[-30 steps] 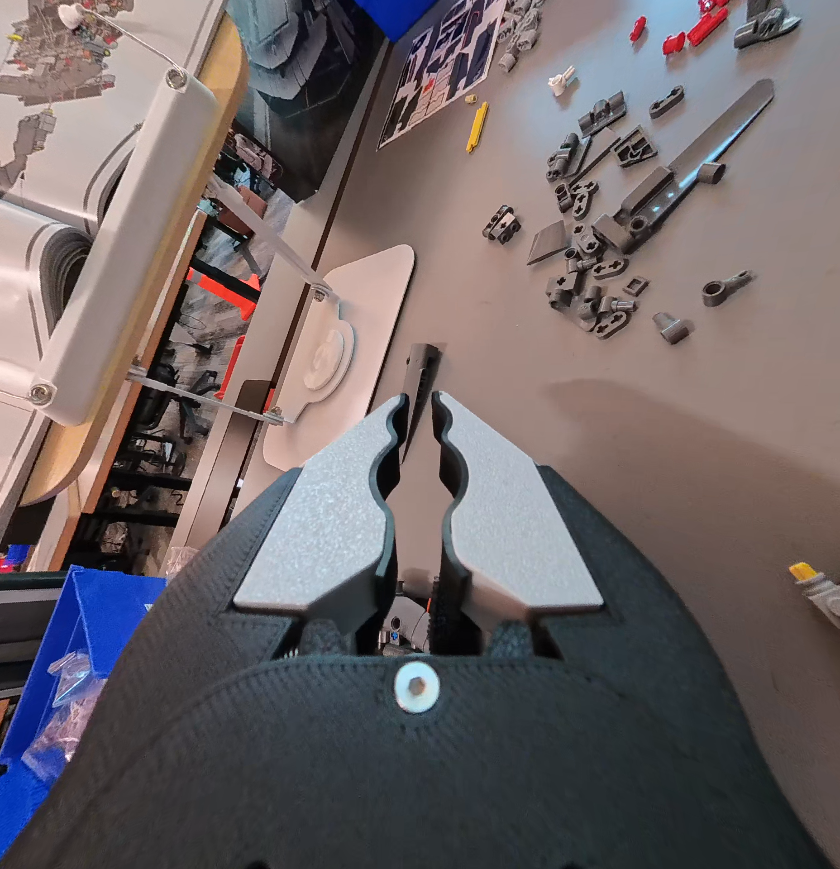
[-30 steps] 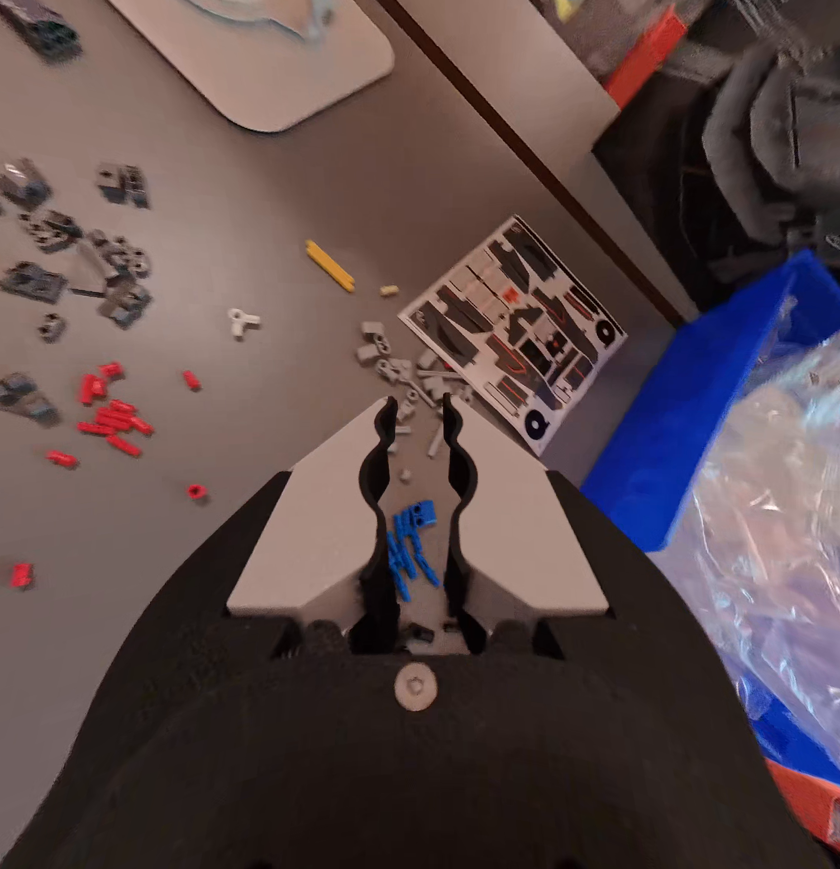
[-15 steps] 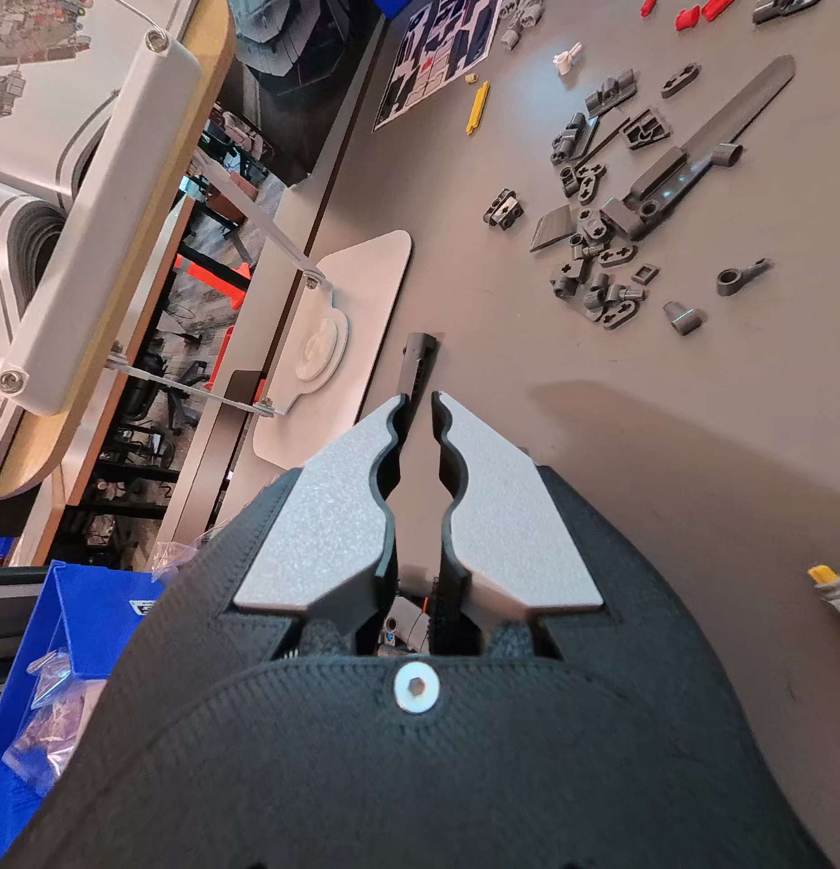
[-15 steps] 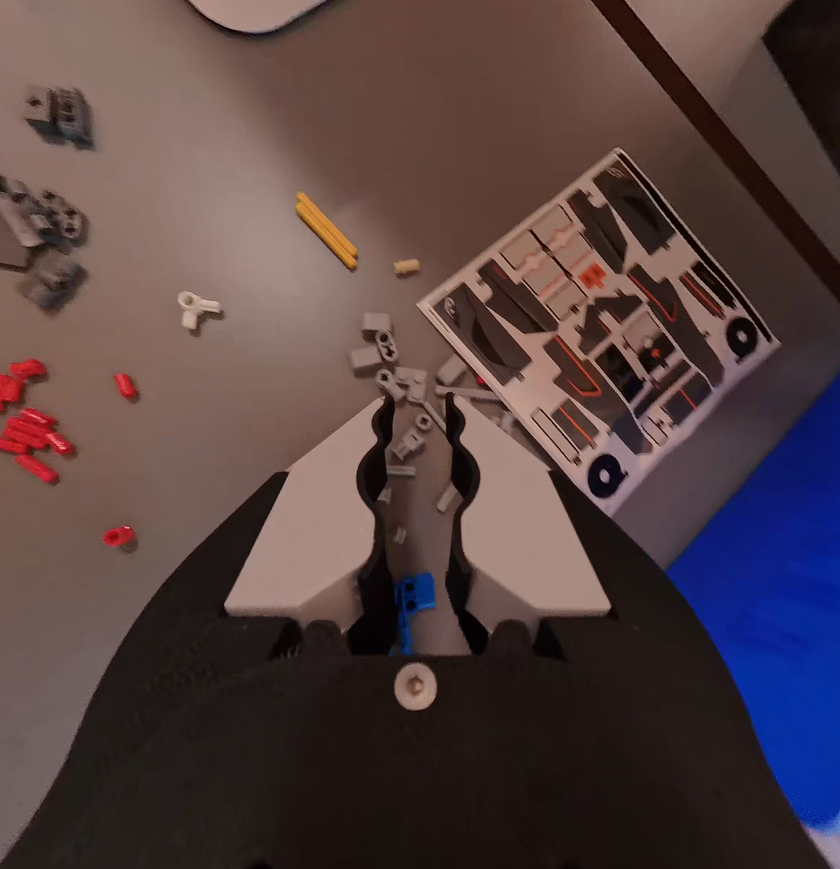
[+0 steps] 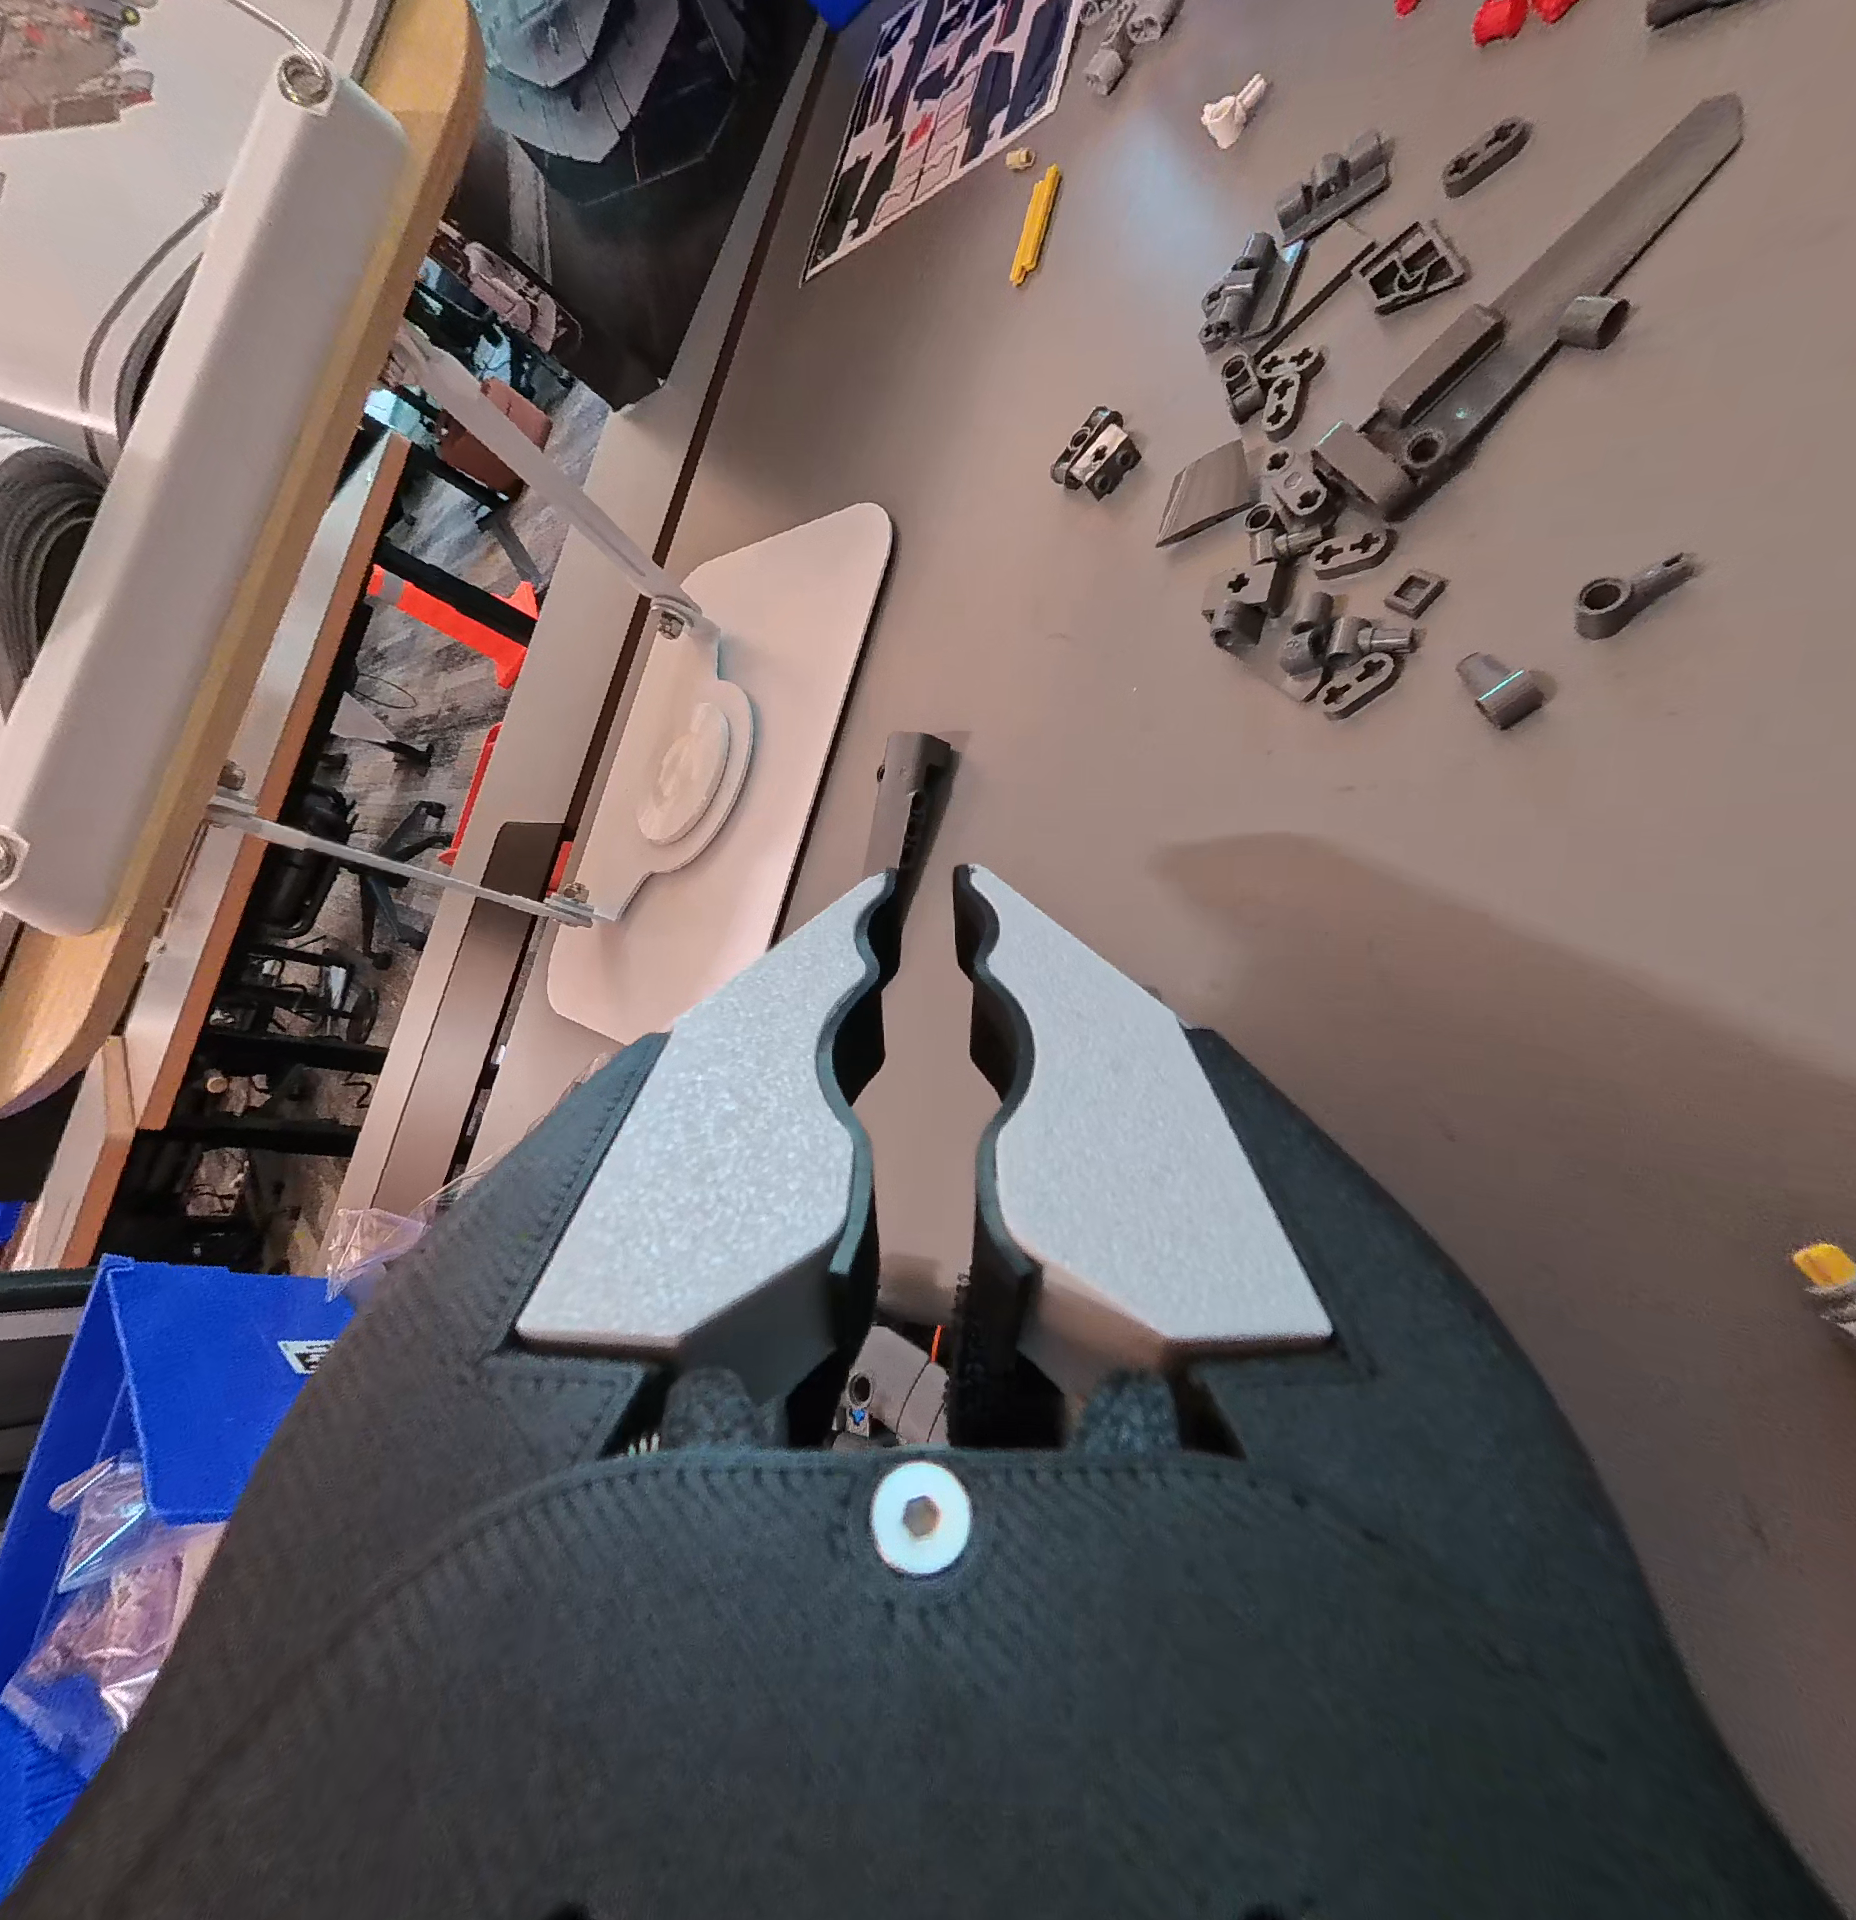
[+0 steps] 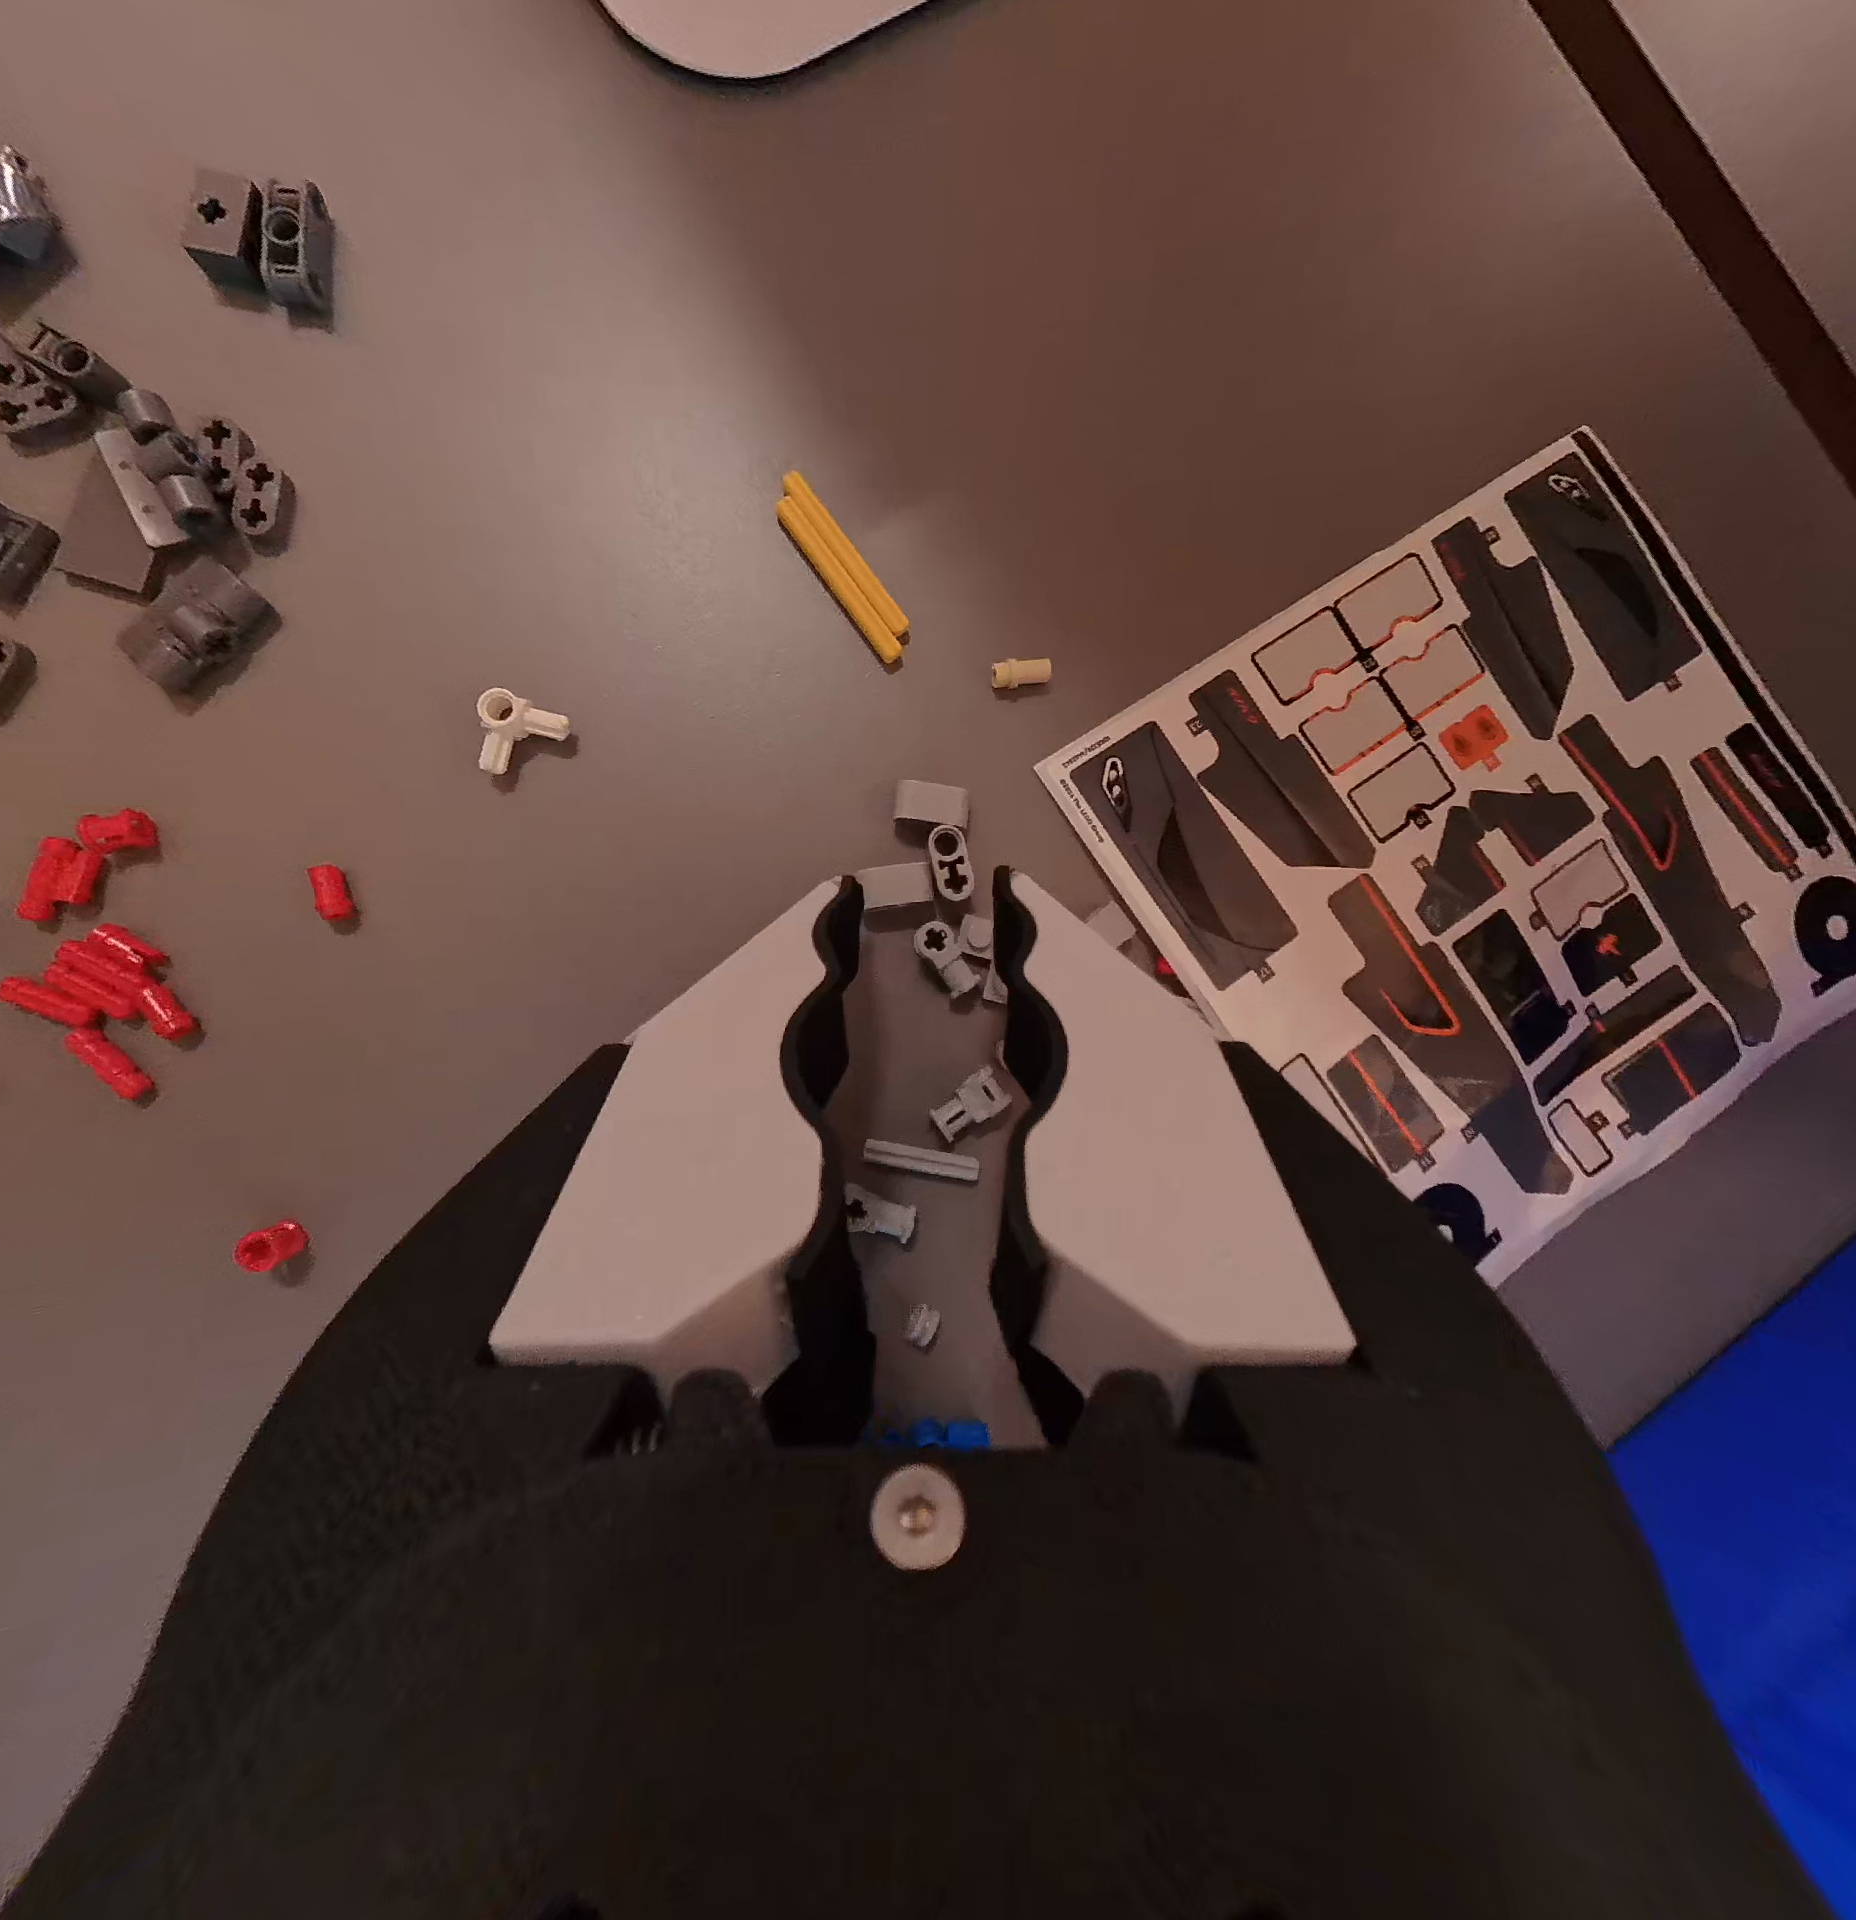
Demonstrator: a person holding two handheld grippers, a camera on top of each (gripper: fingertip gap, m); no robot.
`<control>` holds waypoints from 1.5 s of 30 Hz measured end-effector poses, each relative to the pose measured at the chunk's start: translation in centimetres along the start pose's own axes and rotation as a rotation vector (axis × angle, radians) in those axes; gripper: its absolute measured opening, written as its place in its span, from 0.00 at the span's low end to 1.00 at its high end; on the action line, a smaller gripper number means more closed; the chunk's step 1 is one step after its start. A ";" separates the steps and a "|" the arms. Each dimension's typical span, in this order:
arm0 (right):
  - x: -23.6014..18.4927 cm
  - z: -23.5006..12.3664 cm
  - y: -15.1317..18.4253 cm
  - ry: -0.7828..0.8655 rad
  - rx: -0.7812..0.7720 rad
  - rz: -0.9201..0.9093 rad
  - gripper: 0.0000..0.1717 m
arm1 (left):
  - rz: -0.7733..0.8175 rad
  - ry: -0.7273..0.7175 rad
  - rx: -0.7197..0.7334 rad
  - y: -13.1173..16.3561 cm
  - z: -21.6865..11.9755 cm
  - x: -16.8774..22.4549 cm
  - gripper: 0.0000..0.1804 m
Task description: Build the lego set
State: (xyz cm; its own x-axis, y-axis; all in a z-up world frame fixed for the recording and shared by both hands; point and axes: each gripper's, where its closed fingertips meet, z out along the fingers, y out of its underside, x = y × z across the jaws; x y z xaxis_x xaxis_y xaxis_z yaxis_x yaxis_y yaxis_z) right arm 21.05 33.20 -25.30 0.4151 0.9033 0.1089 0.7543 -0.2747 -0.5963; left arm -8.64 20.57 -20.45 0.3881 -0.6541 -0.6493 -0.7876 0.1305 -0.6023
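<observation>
**Left wrist view.** My left jaws (image 5: 922,883) are set narrow, and a long dark grey piece (image 5: 908,800) sticks straight out ahead from between them. It lies along my left pad (image 5: 870,935). I cannot see whether the right pad touches it, since a sliver of tabletop (image 5: 1319,1039) shows on that side at the tips. The piece hangs clear above the surface and throws a small shadow at its far end, so I judge it is carried by its rear end, leaving the free end exposed. A white base plate (image 5: 799,623) lies ahead and to the left of the jaws. A heap of dark grey parts (image 5: 1308,520) lies ahead and well to the right. A blue bin (image 5: 176,1403) sits behind and to the left.

**Right wrist view.** My right jaws (image 6: 926,883) stand partly apart and grip nothing. They hang over a scatter of small light grey parts (image 6: 950,857), which lie on the tabletop at the tips and show through the gap. The parts seem sorted by colour, probably so each kind is easy to find: red pins (image 6: 98,987) far left, yellow rods (image 6: 841,566) ahead, a white connector (image 6: 513,722) ahead-left. A sticker sheet (image 6: 1475,883) lies flat just right of the tips.
</observation>
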 end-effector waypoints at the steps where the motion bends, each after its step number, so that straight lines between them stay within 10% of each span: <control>1: 0.0 0.1 0.0 0.003 0.002 -0.002 0.14 | 0.003 -0.001 -0.003 0.1 0.0 0.0 0.04; 21: -0.2 -0.9 -1.2 0.056 0.065 -0.034 0.12 | 0.011 -0.014 -0.001 -0.1 -0.3 -0.2 0.04; 33: 3.3 -9.7 0.6 0.198 0.197 0.076 0.07 | 0.011 -0.010 -0.005 0.0 0.0 0.0 0.03; 45: 5.4 -10.8 2.9 0.288 0.205 0.100 0.07 | 0.001 -0.010 -0.025 0.3 0.8 0.1 0.03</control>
State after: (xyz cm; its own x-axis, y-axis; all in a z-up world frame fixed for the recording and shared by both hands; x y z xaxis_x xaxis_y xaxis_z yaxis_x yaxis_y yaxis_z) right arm 30.98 33.67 -17.86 0.6294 0.7377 0.2441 0.5975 -0.2586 -0.7590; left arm -8.48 21.18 -21.09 0.3919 -0.6464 -0.6546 -0.7998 0.1122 -0.5896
